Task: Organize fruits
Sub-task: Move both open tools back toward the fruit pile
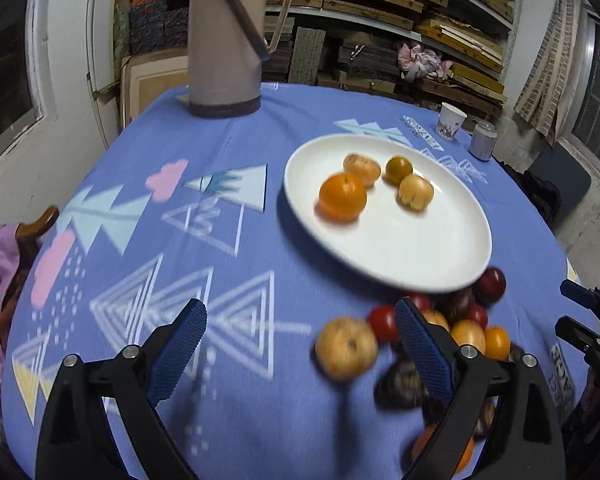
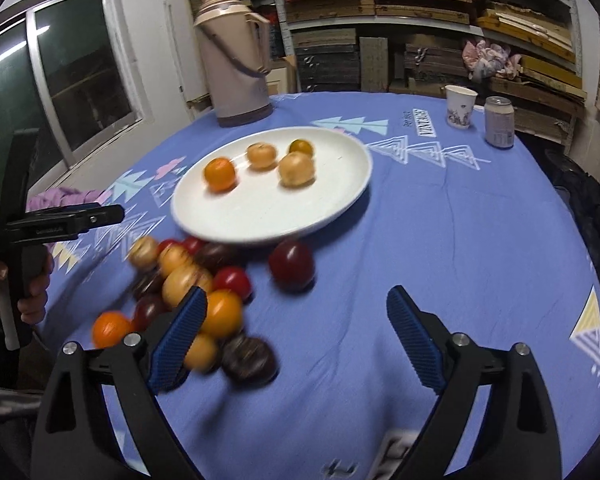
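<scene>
A white plate point(image 1: 420, 256) point(image 2: 260, 220) on the blue tablecloth holds an orange point(image 1: 343, 197) point(image 2: 219, 174) and three smaller yellowish fruits. A pile of loose red, orange, yellow and dark fruits point(image 2: 192, 292) lies on the cloth in front of the plate; it also shows in the left wrist view point(image 1: 452, 332). A dark red plum point(image 2: 291, 265) sits a little apart. My left gripper point(image 1: 300, 336) is open and empty, a tan fruit point(image 1: 347, 347) just inside its right finger. My right gripper point(image 2: 296, 328) is open and empty, to the right of the pile.
A beige thermos point(image 1: 228, 40) point(image 2: 238, 68) stands at the table's far side. A paper cup point(image 2: 460, 106) and a can point(image 2: 499, 122) stand at the far right. The left gripper's handle point(image 2: 52, 224) shows at the left of the right wrist view. Shelves of stacked boards lie behind.
</scene>
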A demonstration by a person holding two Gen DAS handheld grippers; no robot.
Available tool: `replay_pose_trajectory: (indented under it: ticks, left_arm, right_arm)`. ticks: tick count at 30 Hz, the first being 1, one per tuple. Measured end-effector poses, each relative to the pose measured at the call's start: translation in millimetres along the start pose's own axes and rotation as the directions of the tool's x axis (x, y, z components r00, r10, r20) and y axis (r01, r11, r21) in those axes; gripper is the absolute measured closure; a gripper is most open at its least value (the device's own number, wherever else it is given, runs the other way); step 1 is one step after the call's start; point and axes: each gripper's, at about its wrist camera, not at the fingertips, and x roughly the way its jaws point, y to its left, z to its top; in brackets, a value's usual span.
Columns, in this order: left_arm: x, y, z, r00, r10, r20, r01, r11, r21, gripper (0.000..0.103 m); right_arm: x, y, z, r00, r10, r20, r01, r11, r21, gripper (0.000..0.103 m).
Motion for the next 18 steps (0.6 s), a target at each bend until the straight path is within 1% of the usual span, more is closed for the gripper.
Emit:
replay_pose_trajectory:
  ticks: [2, 5, 7, 9, 11, 14, 15, 18]
  left_arm:
    - [-5.0, 0.1, -9.8, 1.000, 0.012, -0.006, -0.012, 1.000, 0.004, 0.008]
    - [-11.6, 0.5, -21.0, 1.000, -0.009, -0.015, 0.009, 1.000, 0.007, 0.008]
    - [-13.5, -0.8, -27.2, 1.000, -0.005, -0.017, 0.005, 1.000, 0.020, 0.008]
    - [-12.8, -2.1, -31.3, 1.000, 0.002, -0.022, -0.001, 1.000, 0.028, 0.008]
    - [-9.9, -0.7, -36.1, 0.999, 0.003, -0.036, -0.002, 1.000, 0.025, 0.007]
    - [-6.8, -0.3, -40.8, 0.998, -0.002, -0.065, 0.003, 1.000, 0.020, 0.008]
    - [-6.3, -1.7, -42.4, 0.997, -0.007, -0.070, 0.009, 1.000, 0.024, 0.008]
    - [-7.3, -4.4, -46.7, 0.997, -0.005, -0.072, 0.008, 0.999, 0.040, 0.007]
  right_arm:
    - [-1.9, 9.6, -9.6, 1.000, 0.004, -0.011, -0.004, 1.000, -0.028, 0.014]
    - [-0.5, 21.2, -21.6, 0.999, 0.015, -0.037, -0.017, 0.998, -0.069, 0.014]
    - [2.9, 26.3, -26.2, 0.998, 0.024, -0.055, -0.028, 0.996, -0.085, 0.018]
    - [8.0, 30.2, -32.4, 0.996, 0.028, -0.085, -0.036, 0.995, -0.097, 0.030]
    - [13.1, 31.0, -34.7, 0.994, 0.031, -0.105, -0.041, 0.994, -0.100, 0.031]
    - [18.3, 31.6, -36.6, 0.993, 0.027, -0.113, -0.039, 0.993, -0.111, 0.034]
    - [19.7, 32.1, -37.3, 0.993, 0.022, -0.114, -0.035, 0.993, -0.117, 0.034]
    - [26.4, 34.6, -40.0, 0.992, -0.035, -0.117, 0.017, 0.989, -0.150, 0.034]
